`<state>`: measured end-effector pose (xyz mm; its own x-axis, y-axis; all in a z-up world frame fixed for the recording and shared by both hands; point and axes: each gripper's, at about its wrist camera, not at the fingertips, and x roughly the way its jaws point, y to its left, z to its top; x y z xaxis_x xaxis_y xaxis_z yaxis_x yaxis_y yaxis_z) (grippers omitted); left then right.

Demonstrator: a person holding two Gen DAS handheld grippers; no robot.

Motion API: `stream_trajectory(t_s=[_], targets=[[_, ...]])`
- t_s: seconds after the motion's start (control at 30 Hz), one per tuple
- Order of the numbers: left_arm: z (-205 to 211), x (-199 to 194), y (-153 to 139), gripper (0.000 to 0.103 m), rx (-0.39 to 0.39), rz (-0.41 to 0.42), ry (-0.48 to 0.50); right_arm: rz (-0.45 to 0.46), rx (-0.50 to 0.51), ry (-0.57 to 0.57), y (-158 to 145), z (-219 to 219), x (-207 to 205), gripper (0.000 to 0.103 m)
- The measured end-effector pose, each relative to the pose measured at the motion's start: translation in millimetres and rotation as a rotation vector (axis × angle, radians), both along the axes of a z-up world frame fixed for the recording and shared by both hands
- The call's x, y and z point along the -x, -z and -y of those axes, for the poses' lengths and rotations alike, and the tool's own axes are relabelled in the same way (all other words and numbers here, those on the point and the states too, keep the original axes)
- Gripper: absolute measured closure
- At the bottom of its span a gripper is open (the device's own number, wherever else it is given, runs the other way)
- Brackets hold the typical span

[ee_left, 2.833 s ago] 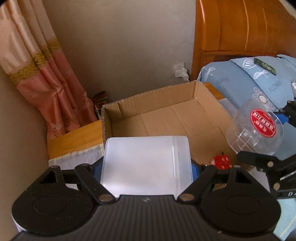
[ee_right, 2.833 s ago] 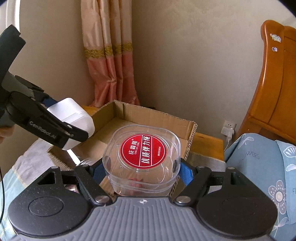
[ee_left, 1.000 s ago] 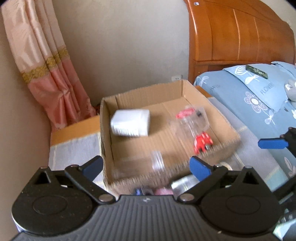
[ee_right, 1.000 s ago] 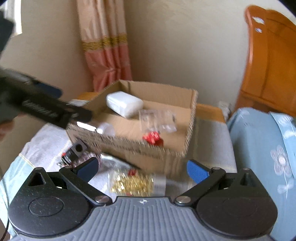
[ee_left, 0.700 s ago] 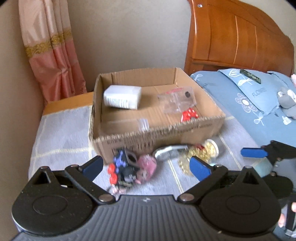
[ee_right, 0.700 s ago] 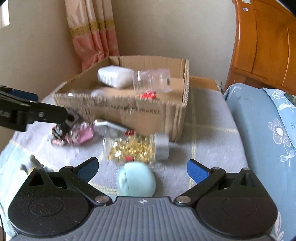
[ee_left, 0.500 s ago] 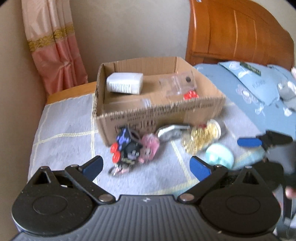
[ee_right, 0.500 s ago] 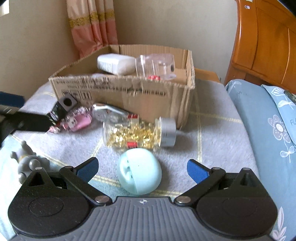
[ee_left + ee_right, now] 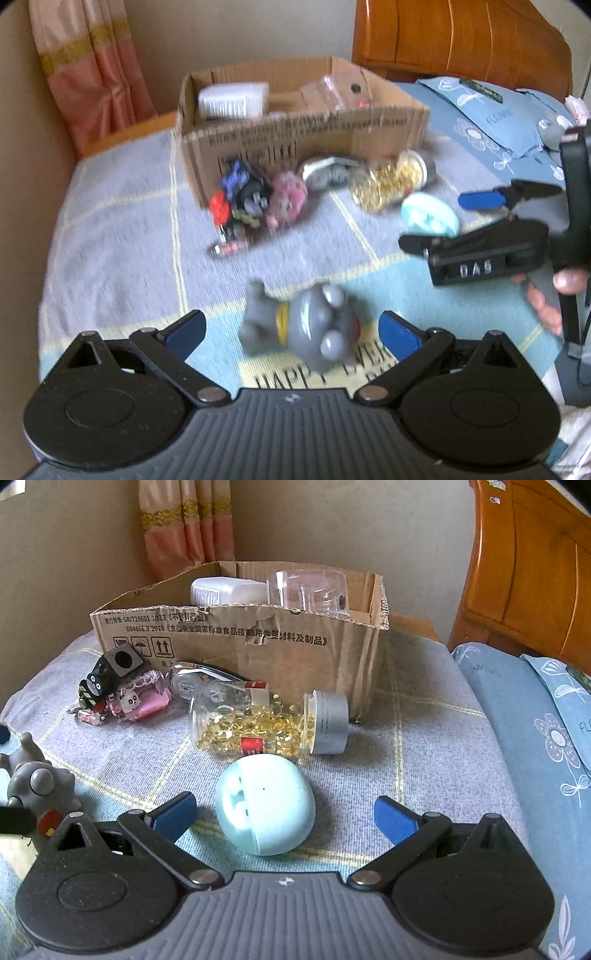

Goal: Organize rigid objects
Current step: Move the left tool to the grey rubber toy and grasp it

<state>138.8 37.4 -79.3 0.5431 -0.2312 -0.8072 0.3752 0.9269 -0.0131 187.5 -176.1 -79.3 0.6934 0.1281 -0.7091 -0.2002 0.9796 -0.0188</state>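
Observation:
My left gripper (image 9: 291,332) is open, its blue pads on either side of a grey toy figure (image 9: 306,332) lying on the bed cover. My right gripper (image 9: 282,812) is open around a pale blue rounded case (image 9: 264,803), which also shows in the left wrist view (image 9: 428,218). A cardboard box (image 9: 236,642) behind holds a white container (image 9: 225,590) and a clear plastic tub (image 9: 310,590). A jar of yellow capsules (image 9: 266,727) lies in front of the box.
A black toy train (image 9: 107,675), a pink trinket (image 9: 142,701) and a silver packet (image 9: 207,683) lie by the box front. A wooden headboard (image 9: 524,572) and blue pillow (image 9: 546,716) are at right, a curtain (image 9: 177,528) behind.
Both grippers let go of the white container and the clear tub into the box, pulled back and dropped low. Each now has its open fingers around an item on the bed.

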Motion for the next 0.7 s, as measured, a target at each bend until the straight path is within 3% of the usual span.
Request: stream_trajectory(t_s=[0.17, 0.37, 0.7], targets=[[-1.4, -0.2, 21.6, 0.004, 0.006, -0.058, -0.019, -0.003, -0.001, -0.007, -0.6, 1.3, 0.1, 0.0], [0.2, -2.3, 23.9, 0.001, -0.009, -0.008, -0.016, -0.002, -0.002, -0.008, -1.1, 2.1, 1.0, 0.0], [-12.2, -28.1, 26.0, 0.0, -0.002, 0.011, -0.15, 0.0, -0.004, -0.015, -0.8, 5.2, 4.3, 0.0]])
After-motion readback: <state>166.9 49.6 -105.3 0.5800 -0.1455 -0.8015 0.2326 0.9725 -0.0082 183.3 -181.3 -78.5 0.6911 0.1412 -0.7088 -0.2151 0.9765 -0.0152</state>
